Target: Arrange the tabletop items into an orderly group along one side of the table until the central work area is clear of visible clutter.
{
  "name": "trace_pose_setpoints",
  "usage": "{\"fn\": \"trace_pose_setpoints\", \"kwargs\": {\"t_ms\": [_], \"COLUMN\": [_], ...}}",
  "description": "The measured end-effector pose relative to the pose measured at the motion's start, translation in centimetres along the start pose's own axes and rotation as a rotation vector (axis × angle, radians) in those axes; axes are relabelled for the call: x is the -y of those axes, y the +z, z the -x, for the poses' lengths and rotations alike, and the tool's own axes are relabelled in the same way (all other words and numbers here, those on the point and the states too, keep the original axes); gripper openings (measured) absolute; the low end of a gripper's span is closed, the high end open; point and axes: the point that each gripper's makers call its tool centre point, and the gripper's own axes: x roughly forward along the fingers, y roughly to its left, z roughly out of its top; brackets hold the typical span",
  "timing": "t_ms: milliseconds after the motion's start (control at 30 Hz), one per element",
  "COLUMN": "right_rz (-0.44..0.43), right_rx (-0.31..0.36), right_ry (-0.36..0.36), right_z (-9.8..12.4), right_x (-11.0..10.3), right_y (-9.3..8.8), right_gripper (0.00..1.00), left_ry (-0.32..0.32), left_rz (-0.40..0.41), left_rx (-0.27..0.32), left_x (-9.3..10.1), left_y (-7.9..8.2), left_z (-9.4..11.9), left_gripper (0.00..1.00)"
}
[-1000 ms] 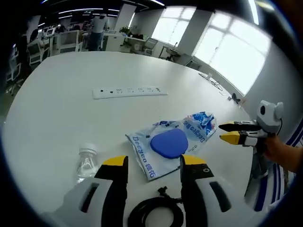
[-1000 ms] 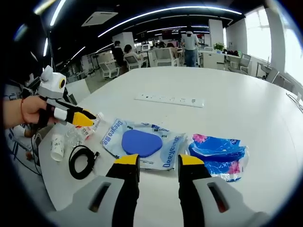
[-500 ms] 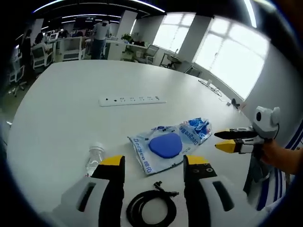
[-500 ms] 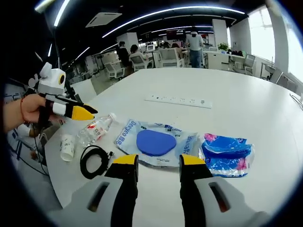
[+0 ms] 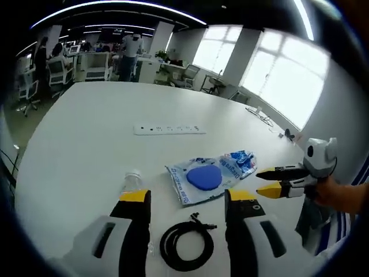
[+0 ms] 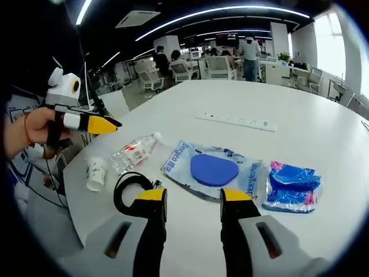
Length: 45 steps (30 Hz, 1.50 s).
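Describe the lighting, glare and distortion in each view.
Left gripper view: windows blow out to white glare; the white table is evenly lit, its edge bowed by fisheye. Right gripper view: ceiling light strips curve overhead; the power strip stays sharp, the background people soft.

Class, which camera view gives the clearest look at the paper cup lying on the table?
The right gripper view: the paper cup lies on its side near the table's edge, beside the plastic bottle and the black cable coil. I cannot find the cup in the left gripper view.

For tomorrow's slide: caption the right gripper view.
Open right gripper faces bottle, paper cup, cable, packets on white table.
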Motion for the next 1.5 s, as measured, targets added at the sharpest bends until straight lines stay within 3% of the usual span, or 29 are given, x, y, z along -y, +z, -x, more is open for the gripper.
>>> {"fn": "trace_pose_setpoints", "kwargs": {"t_ms": [500,1000,1500], "right_rz": [0.051,0.119,0.156], "right_rx": [-0.064,-0.175,-0.278], "right_ry": [0.057,0.114,0.127], "right_z": [-1.4,-4.1,-7.8], "right_x": [-3.4,-7.3,-8.8], "right_y": [-0.4,-2.2,-4.1], "right_gripper": [0.40,0.40,0.39], "left_ry": [0.023,0.051,0.075], "left_rz": [0.025,0.063,0.057], "left_rx": [0.031,0.060,0.074], "left_x": [-0.8,-2.3,-3.9], "left_y": [-1.2,-3.1,-4.2], "left_z": [3.6,6.9,8.8], "left_gripper": [0.52,0.51,0.52]}}
